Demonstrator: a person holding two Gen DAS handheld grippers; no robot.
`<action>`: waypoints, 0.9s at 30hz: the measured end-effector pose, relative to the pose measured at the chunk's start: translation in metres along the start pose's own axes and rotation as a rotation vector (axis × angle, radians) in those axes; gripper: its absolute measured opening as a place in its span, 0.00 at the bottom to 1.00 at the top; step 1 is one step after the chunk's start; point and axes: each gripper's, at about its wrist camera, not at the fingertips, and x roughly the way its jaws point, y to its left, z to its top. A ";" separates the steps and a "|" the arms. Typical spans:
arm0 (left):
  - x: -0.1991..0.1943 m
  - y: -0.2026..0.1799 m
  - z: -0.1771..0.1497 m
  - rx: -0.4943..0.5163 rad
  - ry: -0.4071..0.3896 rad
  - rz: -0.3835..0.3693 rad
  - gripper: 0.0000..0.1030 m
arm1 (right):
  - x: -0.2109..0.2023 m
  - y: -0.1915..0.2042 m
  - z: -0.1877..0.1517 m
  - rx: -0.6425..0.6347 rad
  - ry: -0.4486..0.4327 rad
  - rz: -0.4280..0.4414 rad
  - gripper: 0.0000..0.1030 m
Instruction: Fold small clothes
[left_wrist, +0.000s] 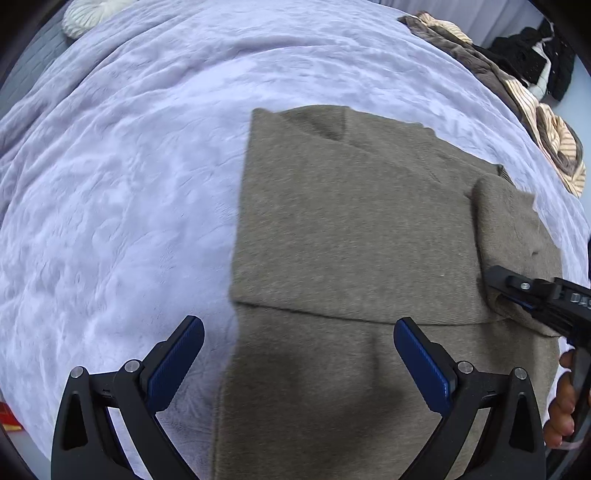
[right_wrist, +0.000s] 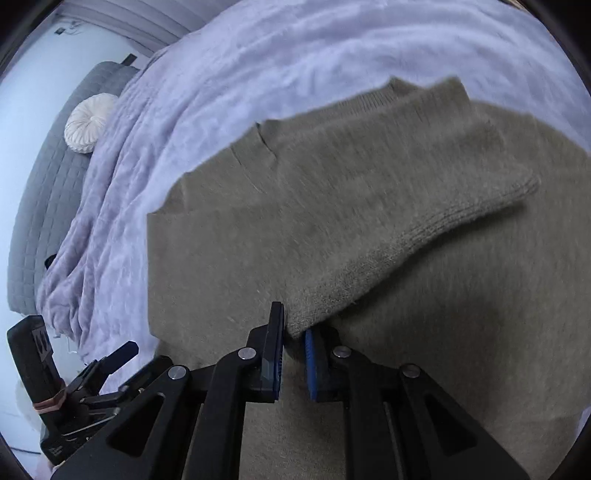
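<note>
An olive-brown knit sweater (left_wrist: 351, 229) lies flat on a lilac blanket (left_wrist: 129, 184), partly folded, with one sleeve laid across its body. My left gripper (left_wrist: 299, 332) is open and empty, hovering over the sweater's near left edge. My right gripper (right_wrist: 294, 325) is shut on the sweater's sleeve (right_wrist: 388, 243) and holds it over the body of the sweater (right_wrist: 221, 240). The right gripper also shows at the right edge of the left wrist view (left_wrist: 495, 284), pinching the sleeve fold there.
A pile of brown, striped and black clothes (left_wrist: 517, 74) lies at the far right of the bed. A round white cushion (right_wrist: 88, 122) sits on a grey quilted headboard (right_wrist: 44, 184). The blanket (right_wrist: 295, 55) spreads beyond the sweater.
</note>
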 end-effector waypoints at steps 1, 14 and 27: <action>0.001 0.004 -0.001 -0.030 0.001 0.000 1.00 | -0.007 -0.008 -0.002 0.050 -0.021 0.032 0.27; -0.016 0.047 -0.006 -0.102 -0.036 -0.034 1.00 | -0.021 0.060 0.033 -0.163 -0.176 -0.025 0.07; -0.013 0.033 0.008 -0.124 -0.014 -0.193 1.00 | 0.026 0.094 -0.041 -0.454 0.071 -0.145 0.44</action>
